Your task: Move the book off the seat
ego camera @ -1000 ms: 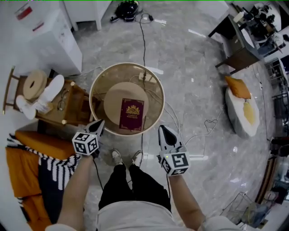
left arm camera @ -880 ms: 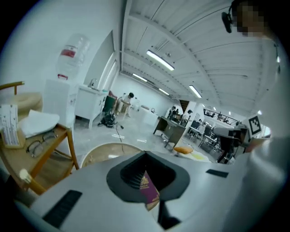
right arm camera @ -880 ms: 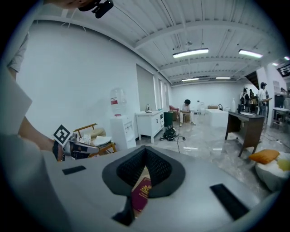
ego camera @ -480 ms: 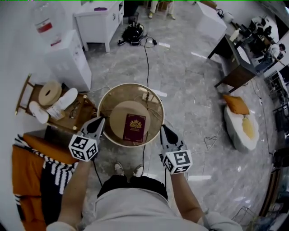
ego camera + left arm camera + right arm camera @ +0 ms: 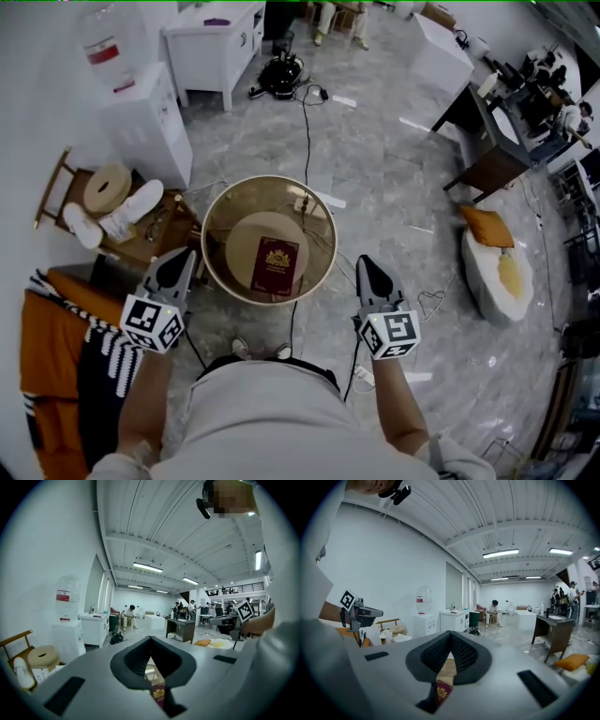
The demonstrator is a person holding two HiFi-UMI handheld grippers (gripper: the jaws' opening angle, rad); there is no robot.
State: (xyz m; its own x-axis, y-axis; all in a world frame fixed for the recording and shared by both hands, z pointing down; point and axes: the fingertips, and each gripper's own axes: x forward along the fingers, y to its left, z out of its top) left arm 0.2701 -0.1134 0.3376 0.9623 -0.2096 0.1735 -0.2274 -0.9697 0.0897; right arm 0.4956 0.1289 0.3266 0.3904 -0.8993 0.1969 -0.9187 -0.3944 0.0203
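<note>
From the head view, the book [image 5: 274, 265] lies flat in the middle of the tan cushion of the round seat [image 5: 217, 214], with its cover up and one short edge toward me. My left gripper [image 5: 178, 262] hangs just outside the seat's near left rim. My right gripper [image 5: 366, 267] sits off the near right rim, a little further out. Both are well clear of the book, which lies between them and slightly farther away. Nothing is picked up yet.

In the left gripper view, my jaws are pressed together with nothing in them, and their tips meet in front of the lens [image 5: 150, 638]. Through the gap under them I see a sliver of the maroon book [image 5: 158, 695], low and a touch to the right.

In the right gripper view, the jaws [image 5: 450, 633] also meet at the tip and are empty. The book [image 5: 442, 692] shows below them, slightly left.

I judge this to be the approach. To do it well, I should spread one pair of jaws before I descend and tip the gripper down over the rim. Then I aim for the book's near short edge. The cushion looks soft, so the lower jaw can press into it and slip under the cover. I want a deep pinch across all the pages so the book does not fan open, then a lift high enough to clear the rim.
</note>
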